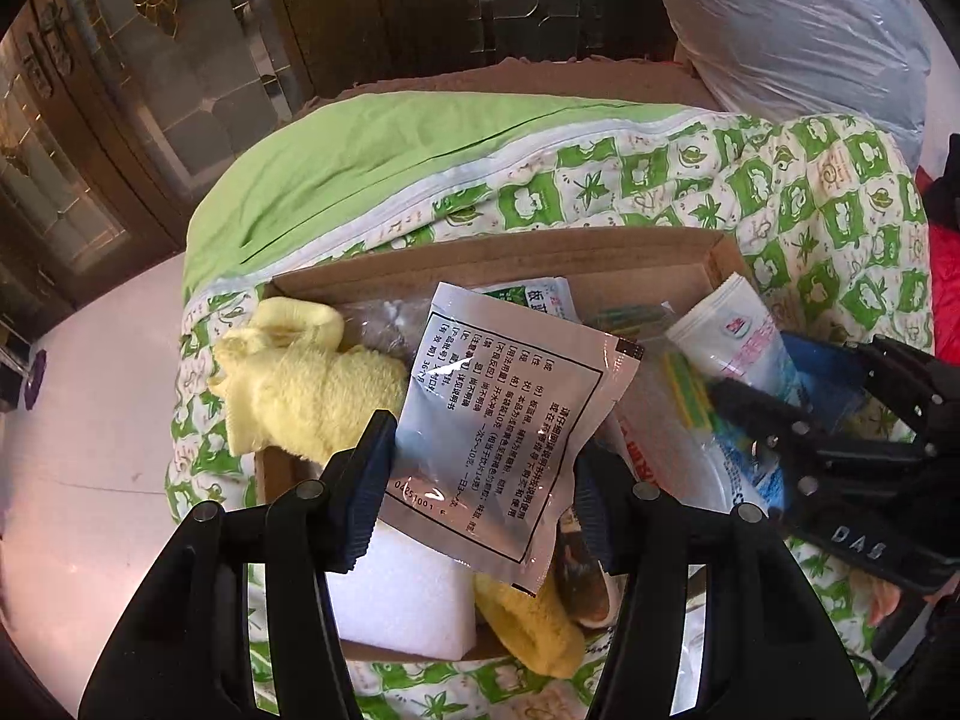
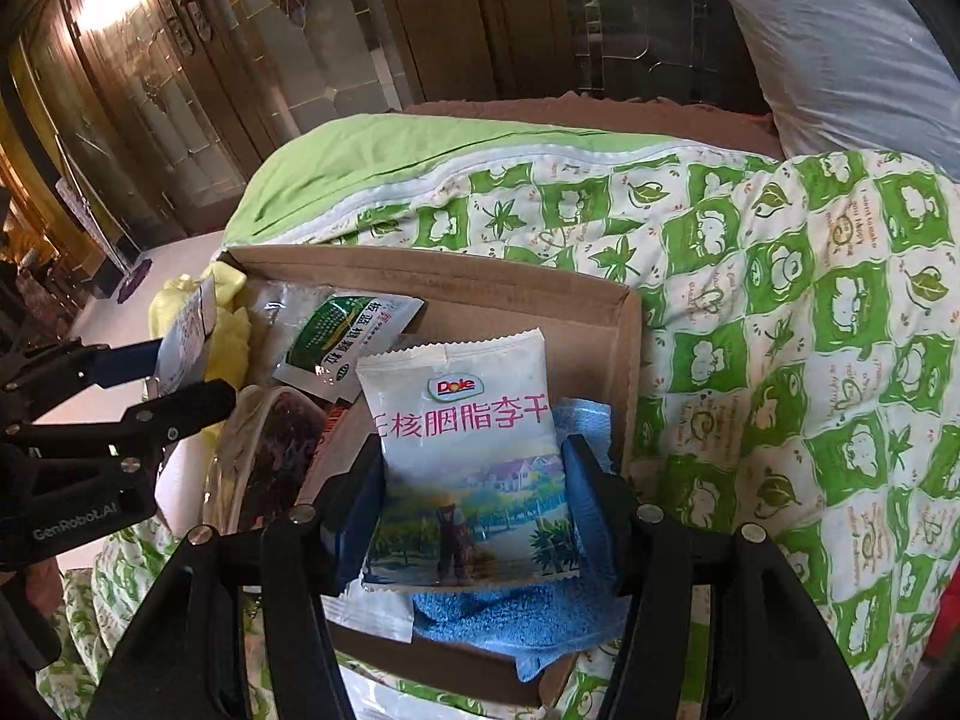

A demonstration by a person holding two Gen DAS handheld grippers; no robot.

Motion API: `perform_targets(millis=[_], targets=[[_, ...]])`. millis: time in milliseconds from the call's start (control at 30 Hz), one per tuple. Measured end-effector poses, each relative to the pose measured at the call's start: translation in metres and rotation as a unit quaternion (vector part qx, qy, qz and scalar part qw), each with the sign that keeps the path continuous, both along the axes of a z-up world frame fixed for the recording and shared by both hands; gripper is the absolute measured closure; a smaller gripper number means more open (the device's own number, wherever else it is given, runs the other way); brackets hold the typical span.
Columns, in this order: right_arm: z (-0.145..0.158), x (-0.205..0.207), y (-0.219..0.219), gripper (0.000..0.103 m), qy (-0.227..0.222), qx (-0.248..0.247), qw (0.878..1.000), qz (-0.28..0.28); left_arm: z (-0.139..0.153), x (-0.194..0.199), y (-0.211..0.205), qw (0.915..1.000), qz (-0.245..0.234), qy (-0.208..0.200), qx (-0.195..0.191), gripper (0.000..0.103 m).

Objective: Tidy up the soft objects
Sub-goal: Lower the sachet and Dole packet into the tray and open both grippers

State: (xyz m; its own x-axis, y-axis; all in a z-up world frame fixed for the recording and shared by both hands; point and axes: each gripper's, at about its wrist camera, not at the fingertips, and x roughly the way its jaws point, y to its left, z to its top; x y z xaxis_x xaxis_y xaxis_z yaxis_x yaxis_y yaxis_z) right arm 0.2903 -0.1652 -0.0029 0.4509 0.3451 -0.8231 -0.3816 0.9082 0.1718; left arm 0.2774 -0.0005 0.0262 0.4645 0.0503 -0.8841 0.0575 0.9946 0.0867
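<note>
A shallow cardboard box [image 2: 624,324] lies on a quilt [image 2: 810,330] with green and white squares, near the quilt's left edge, and behind the quilt are dark wooden doors with glass panels [image 2: 198,90] and a big grey plastic bag [image 2: 840,42]. The left gripper [image 1: 480,468] has its pads pressed on the two sides of a silver-grey sachet [image 1: 498,420] with black printed text, which it holds upright over the near left part of the box. The right gripper [image 2: 474,504] is clamped on a white Dole snack packet [image 2: 474,450] with pink letters and a farm picture, which is held above the near right part of the box. Inside the box, a yellow terry cloth [image 1: 300,384] is bunched in the far left corner, a white foam block [image 1: 408,600] sits at the near edge, and a blue towel [image 2: 516,618] lies under the Dole packet by the right wall. A green and white sachet [image 2: 342,330] leans near the far wall, and a clear packet with dark contents [image 2: 282,444] lies in the middle, just beside the left gripper.
</note>
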Motion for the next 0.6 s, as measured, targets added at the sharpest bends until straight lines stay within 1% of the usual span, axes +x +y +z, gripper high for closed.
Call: perform_targets(millis=[133,200,267,367,467,600], targets=[[-0.002,0.003,0.004,0.045,-0.005,-0.007,1.000,0.002,-0.001,0.006,-0.007,1.0000,0.000,0.002,-0.008,0.048],[-0.003,0.003,0.003,0.044,-0.005,-0.005,1.000,0.003,-0.006,0.008,-0.012,0.9999,-0.004,0.010,-0.004,0.048],[-0.004,0.004,0.002,0.044,-0.004,-0.003,1.000,0.003,-0.010,0.009,-0.017,0.9999,-0.007,0.007,0.004,0.048],[-0.004,0.004,0.000,0.044,-0.004,0.000,1.000,0.003,-0.012,0.011,-0.018,0.9999,-0.004,0.011,-0.009,0.048],[-0.005,0.005,0.001,0.044,-0.004,-0.001,1.000,0.003,-0.014,0.013,-0.018,0.9999,-0.003,0.010,-0.006,0.048],[-0.006,0.005,0.001,0.043,-0.007,-0.004,1.000,0.005,-0.015,0.017,-0.015,0.9998,0.002,0.013,-0.015,0.047]])
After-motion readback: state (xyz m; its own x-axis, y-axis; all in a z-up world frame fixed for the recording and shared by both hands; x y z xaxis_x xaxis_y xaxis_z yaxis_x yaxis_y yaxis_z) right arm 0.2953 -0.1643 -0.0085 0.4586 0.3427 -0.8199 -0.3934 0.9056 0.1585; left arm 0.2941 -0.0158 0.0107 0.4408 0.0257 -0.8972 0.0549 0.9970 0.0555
